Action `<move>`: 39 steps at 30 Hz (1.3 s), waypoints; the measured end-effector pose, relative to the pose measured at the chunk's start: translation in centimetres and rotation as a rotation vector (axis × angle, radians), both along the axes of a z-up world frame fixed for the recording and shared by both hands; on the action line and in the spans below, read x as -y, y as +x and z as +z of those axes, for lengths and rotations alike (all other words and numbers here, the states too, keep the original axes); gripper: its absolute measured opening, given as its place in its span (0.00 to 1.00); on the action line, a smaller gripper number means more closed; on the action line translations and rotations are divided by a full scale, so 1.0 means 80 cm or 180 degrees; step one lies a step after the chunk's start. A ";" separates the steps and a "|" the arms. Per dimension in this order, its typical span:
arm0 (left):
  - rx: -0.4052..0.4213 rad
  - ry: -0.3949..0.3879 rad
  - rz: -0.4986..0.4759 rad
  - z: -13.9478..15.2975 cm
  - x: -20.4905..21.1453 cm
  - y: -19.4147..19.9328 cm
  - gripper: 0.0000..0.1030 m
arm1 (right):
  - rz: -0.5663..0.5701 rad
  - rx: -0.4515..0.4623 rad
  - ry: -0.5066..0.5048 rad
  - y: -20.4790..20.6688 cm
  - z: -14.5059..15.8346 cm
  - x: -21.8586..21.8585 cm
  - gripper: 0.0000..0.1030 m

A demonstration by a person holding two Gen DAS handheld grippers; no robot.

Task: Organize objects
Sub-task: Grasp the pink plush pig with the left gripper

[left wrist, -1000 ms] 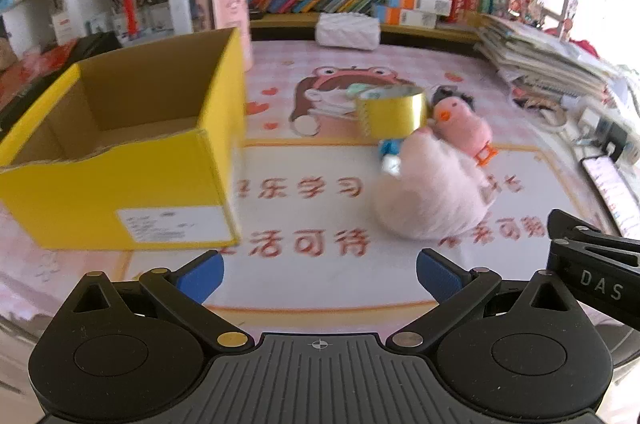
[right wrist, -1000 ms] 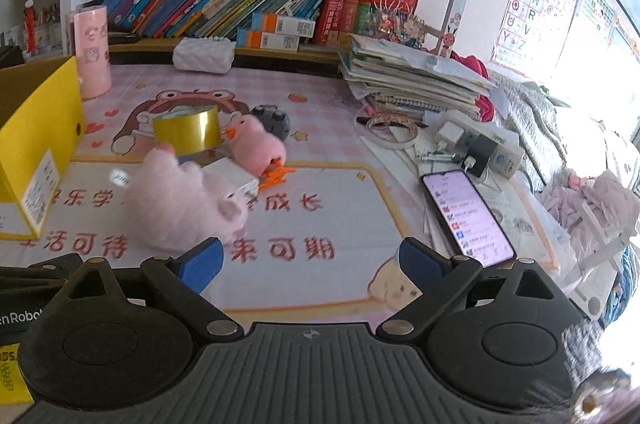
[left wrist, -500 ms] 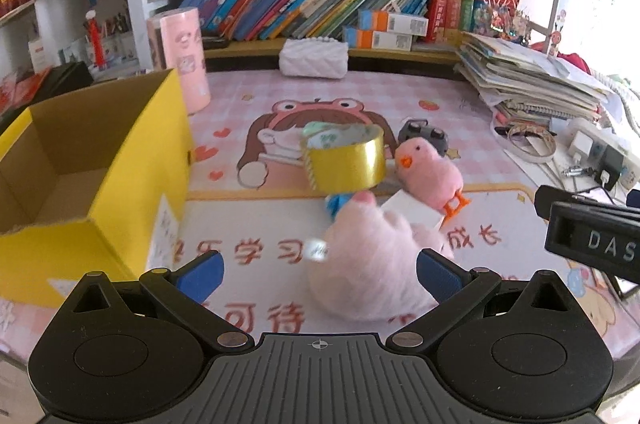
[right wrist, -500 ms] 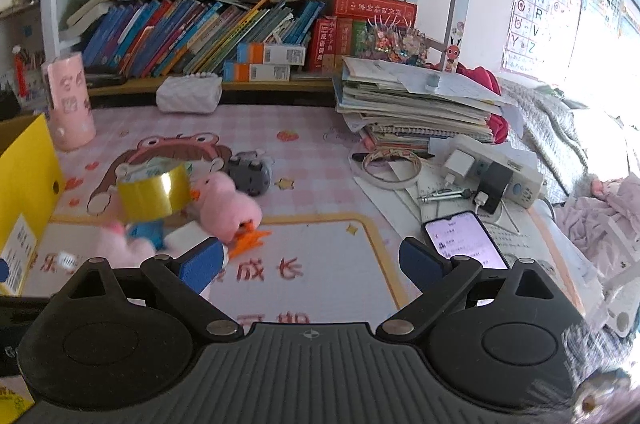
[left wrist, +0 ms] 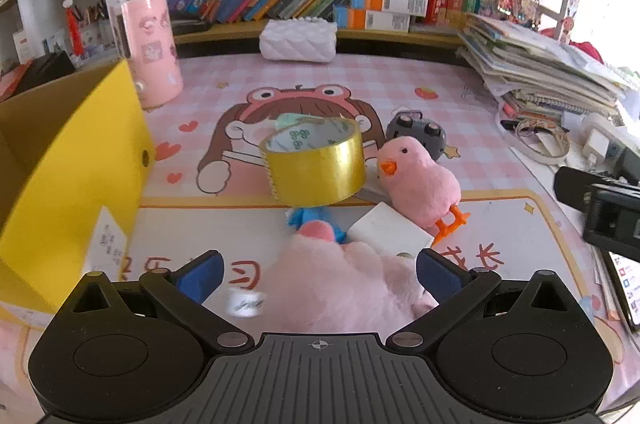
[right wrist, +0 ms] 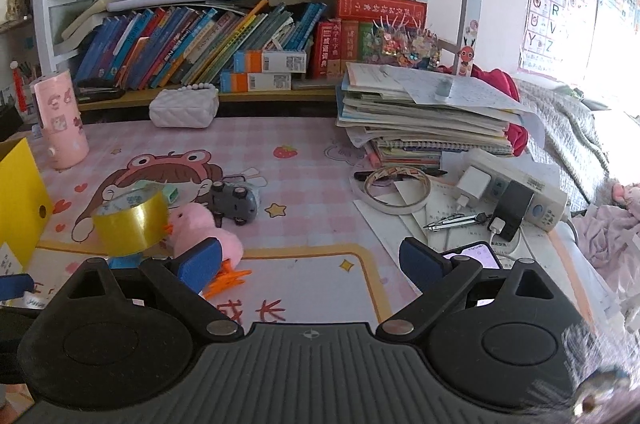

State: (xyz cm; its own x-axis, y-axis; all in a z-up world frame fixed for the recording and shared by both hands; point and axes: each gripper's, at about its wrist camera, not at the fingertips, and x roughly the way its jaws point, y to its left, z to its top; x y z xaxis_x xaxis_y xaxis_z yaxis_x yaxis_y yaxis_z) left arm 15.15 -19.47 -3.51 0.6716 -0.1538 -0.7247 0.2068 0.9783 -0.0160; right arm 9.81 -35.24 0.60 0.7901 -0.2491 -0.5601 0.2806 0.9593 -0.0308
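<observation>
A pile of small objects lies mid-desk: a gold tape roll, a pink plush chick, a large pink plush, a white block, a blue item and a grey toy car. The open yellow cardboard box stands at the left. My left gripper is open, its blue pads either side of the large pink plush, not closed on it. My right gripper is open and empty above the mat, right of the chick and tape roll.
A pink cylinder and white quilted pouch stand at the back below the bookshelf. A stack of papers, a white tape ring, a power strip and a phone crowd the right side.
Both grippers have moved forward and turned right. The pile is now closer in the left view, with the large pink plush between the left pads. The box has slid to the left edge.
</observation>
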 end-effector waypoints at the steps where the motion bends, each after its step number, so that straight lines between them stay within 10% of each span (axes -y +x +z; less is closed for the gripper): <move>1: -0.0020 0.0003 -0.0003 -0.002 0.003 0.003 1.00 | -0.0010 -0.0010 0.0002 0.002 -0.001 0.003 0.93; 11: -0.0121 -0.0053 -0.0069 -0.012 0.017 0.018 0.74 | -0.0069 -0.0074 0.0004 0.010 -0.009 0.028 0.93; 15: -0.0053 -0.0278 0.0038 0.004 -0.005 0.012 0.31 | -0.0087 -0.0087 0.0062 0.012 -0.011 0.031 0.93; 23: -0.0034 -0.0421 0.0187 0.014 -0.034 -0.011 0.36 | 0.0045 -0.0167 0.0240 0.021 -0.015 0.015 0.94; 27: 0.0074 -0.0467 0.0248 0.018 -0.039 -0.018 0.71 | 0.0109 -0.0139 0.0224 0.020 -0.014 0.008 0.94; 31: 0.0089 -0.0506 0.0197 0.016 -0.032 -0.018 0.82 | 0.0138 -0.0122 0.0216 0.020 -0.013 0.009 0.95; 39: -0.0181 0.0014 0.0026 -0.017 0.003 0.001 0.93 | 0.0116 -0.0151 0.0228 0.029 -0.016 0.019 0.96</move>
